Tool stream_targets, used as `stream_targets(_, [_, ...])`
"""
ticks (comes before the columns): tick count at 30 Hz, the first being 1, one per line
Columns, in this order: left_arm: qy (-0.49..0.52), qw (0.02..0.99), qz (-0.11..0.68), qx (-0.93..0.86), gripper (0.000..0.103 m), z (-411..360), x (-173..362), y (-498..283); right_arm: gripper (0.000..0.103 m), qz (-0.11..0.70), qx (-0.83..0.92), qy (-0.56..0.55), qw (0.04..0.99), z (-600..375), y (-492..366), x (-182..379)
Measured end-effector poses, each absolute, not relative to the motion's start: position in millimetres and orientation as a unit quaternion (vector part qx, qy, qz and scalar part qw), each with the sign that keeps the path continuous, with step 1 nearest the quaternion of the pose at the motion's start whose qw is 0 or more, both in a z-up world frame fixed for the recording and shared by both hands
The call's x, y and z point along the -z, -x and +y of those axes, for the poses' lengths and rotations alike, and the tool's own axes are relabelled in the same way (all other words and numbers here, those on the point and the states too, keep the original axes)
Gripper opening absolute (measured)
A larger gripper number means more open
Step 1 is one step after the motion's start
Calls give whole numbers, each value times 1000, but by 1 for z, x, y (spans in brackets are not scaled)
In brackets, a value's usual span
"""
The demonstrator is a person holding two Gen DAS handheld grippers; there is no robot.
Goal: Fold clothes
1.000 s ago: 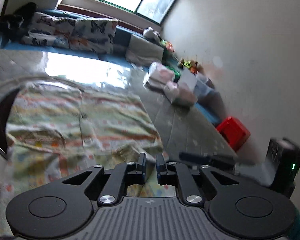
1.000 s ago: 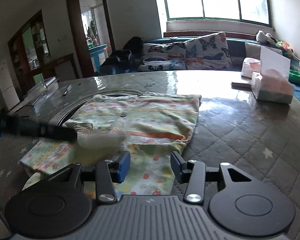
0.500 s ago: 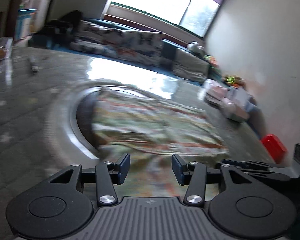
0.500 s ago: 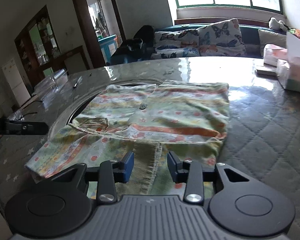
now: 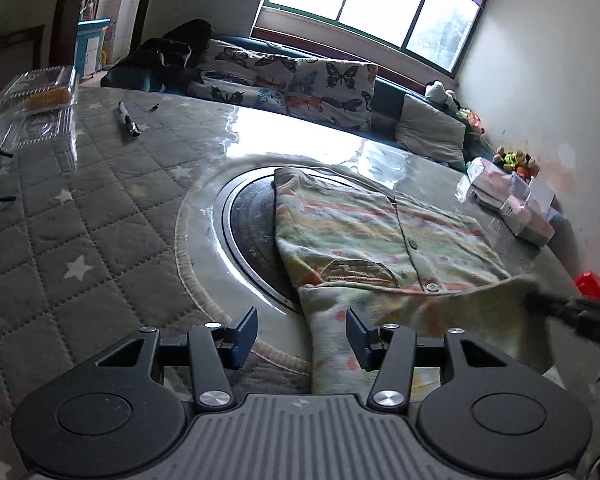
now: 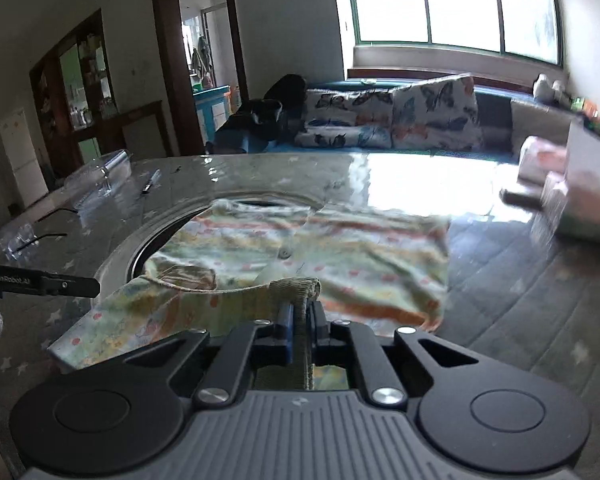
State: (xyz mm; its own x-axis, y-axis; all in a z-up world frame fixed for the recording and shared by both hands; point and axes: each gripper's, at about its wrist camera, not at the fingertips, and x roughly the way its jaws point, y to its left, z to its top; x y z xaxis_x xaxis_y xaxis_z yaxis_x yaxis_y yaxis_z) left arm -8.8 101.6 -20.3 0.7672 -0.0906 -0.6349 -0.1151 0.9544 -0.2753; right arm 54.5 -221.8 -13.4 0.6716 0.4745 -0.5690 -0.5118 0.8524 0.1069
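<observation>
Right now the patterned shirt [image 5: 364, 236] lies on the quilted bench [image 5: 80, 240], partly over a round recess [image 5: 252, 232]. The right hand-held gripper [image 6: 300, 316] is clenched on its ribbed cuff [image 6: 298, 286]; the left hand-held gripper [image 5: 302, 336] stands released above the sleeve. A clear plastic box [image 5: 36, 108] and pen [image 5: 128, 120] lie well apart.

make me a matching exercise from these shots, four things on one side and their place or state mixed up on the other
Things:
1. left gripper
2. right gripper
3. pen
4. clear plastic box

Place or state:
A. shut on the garment's ribbed cuff
B. at the table's far left edge
C. lying on the quilted cover, right of the box
D. jaws apart, holding nothing

Pairs: 1-D, 2-A, 3-C, 4-B
</observation>
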Motion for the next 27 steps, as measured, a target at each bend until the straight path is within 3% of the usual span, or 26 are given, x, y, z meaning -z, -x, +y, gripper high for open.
stream_targets(8, [111,933,342,-14,51,92,20,3,11,329,-252,38,909,-228,-62,31])
stream_targets(12, [102,938,332,19,51,79,11,-2,28,316,-275,51,907,-223,-61,24])
stream_targets(27, [30,935,351,50,55,43,34,-7,33,333,-313,109,883,-219,-36,47])
